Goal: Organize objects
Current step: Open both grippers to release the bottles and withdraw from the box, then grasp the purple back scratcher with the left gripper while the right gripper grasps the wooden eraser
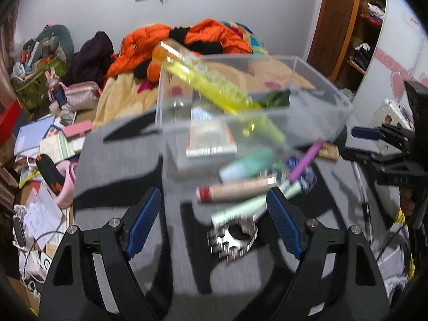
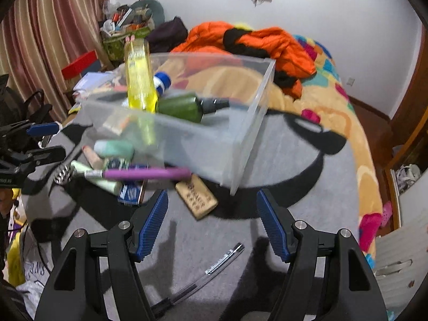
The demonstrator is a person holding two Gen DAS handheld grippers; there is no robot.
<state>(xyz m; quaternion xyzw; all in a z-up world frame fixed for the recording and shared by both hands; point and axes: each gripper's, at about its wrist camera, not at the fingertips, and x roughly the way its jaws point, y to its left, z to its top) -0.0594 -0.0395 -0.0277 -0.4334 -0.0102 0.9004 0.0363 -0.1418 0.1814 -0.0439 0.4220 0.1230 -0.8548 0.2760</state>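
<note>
**Clutter pile beside clear bin, both hand-held grippers empty**

Bedroom scene: grey patterned worktop [image 2: 281, 165] pushed against a bed heaped with an orange jacket [image 2: 267, 42]. Both frames motion-blurred, so small detail is unreliable.

- Clear plastic bin [image 2: 248, 123] sits at 12 o'clock from both cameras. Inside it: a tall yellow bottle [image 2: 140, 80] leaning on the rim, a dark green spray bottle [image 2: 184, 107] lying flat, and a white bottle with a blue cap [image 2: 161, 81] behind them.
- Loose items are piled against the bin's near side: purple pen [image 2: 147, 173], wooden block with lettering [image 2: 199, 196], mint tube [image 1: 248, 163], beige tube with red cap [image 1: 235, 190], pale green tube [image 1: 251, 206], blue packet [image 2: 131, 191], metal gear-like part [image 1: 232, 236].
- A ballpoint pen [image 2: 211, 270] lies apart from the pile, close under the right hand-held gripper [image 2: 212, 224].
- Left hand-held gripper [image 1: 214, 222]: fingers spread wide, nothing between them. Right: likewise wide and empty.

Key relation: the gear part and pale green tube sit right between the left fingers at 12 o'clock, so the left is nearer the pile. The tubes' long axes run roughly 9-to-3 across its view, about in line with the closing direction, so a wrist roll looks necessary. For the right, the wooden block is nearest, at 11 o'clock, just past the fingertips.
</note>
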